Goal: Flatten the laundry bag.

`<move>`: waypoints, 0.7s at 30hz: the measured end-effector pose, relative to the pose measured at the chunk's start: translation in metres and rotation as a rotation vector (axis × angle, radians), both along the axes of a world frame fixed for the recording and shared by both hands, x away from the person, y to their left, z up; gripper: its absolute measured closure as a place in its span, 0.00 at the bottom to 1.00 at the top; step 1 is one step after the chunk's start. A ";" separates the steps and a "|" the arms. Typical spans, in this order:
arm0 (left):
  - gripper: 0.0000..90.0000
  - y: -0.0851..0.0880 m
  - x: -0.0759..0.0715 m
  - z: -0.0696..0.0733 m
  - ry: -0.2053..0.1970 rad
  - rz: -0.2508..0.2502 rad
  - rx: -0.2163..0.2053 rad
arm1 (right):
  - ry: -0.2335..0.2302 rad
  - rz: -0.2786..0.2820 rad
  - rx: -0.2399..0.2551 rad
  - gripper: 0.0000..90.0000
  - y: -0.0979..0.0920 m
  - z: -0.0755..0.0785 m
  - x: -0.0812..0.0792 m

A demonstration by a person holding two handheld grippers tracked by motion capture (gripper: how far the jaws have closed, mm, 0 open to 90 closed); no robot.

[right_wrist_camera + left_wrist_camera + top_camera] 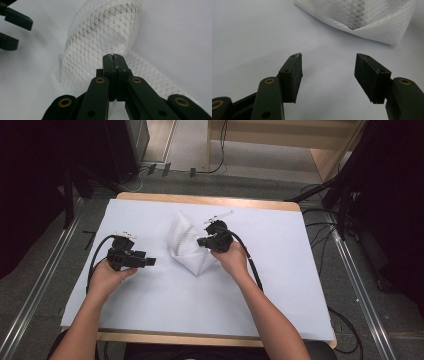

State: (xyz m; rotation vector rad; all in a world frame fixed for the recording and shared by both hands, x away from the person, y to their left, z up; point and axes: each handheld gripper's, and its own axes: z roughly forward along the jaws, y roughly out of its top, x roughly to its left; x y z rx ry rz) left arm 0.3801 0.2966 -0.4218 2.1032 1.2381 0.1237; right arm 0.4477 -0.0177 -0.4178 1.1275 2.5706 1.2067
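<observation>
Lying crumpled near the middle of the white-covered counter (150, 320), the white mesh bag (187, 245) is pinched at its right edge by the right gripper (114, 58), jaws clenched on the fabric; the left gripper (328, 67) rests just left, jaws spread apart

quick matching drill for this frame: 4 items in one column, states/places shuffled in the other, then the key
Items
1. left gripper
2. right gripper
3. mesh cloth
4. table cover

States
A. white netting, bunched and partly lifted at the table's middle
B. jaws apart over bare surface
C. flat pale sheet across the tabletop
D. jaws closed on the netting

Pairs: 1-B, 2-D, 3-A, 4-C
</observation>
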 end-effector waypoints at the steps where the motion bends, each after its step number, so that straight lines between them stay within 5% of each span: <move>1: 0.44 0.002 0.000 0.000 0.001 0.003 0.002 | -0.001 0.009 -0.003 1.00 0.002 0.002 -0.001; 21: 0.46 0.037 0.002 0.006 0.002 0.070 -0.034 | 0.022 0.154 0.074 0.97 0.041 0.014 -0.030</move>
